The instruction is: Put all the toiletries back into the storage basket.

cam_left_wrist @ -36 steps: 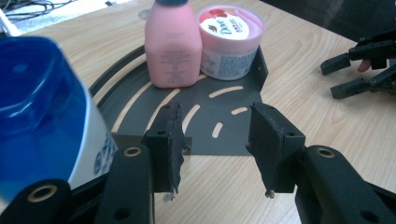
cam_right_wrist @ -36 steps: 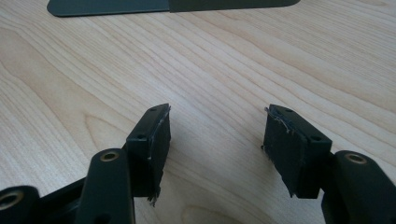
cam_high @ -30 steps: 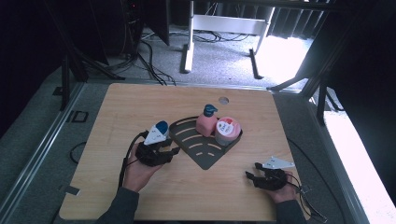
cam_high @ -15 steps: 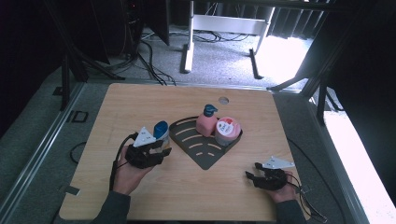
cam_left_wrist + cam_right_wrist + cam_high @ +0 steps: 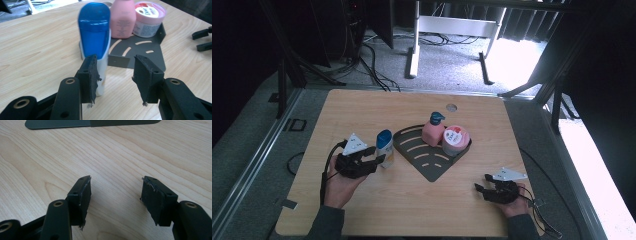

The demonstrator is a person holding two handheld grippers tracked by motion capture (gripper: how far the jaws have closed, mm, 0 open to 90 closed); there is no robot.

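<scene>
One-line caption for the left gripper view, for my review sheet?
Open left tool beside an upright blue-capped bottle on the wooden table, with a pink bottle and jar on a dark tray behind.

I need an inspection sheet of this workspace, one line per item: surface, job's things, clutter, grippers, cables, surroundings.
Surface: light wooden table, with a small round hole near its far edge.
Job's things: blue-capped bottle upright on the wood, beside the dark slotted tray; pink pump bottle and pink-lidded jar stand at the tray's far side.
Clutter: nothing seen.
Grippers: left gripper open, the bottle just ahead of one jaw, not clamped; right gripper open over bare wood.
Cables: one trails from each gripper; more lie on the floor beyond the table.
Surroundings: grey carpet, metal frame legs, dark edges.
</scene>
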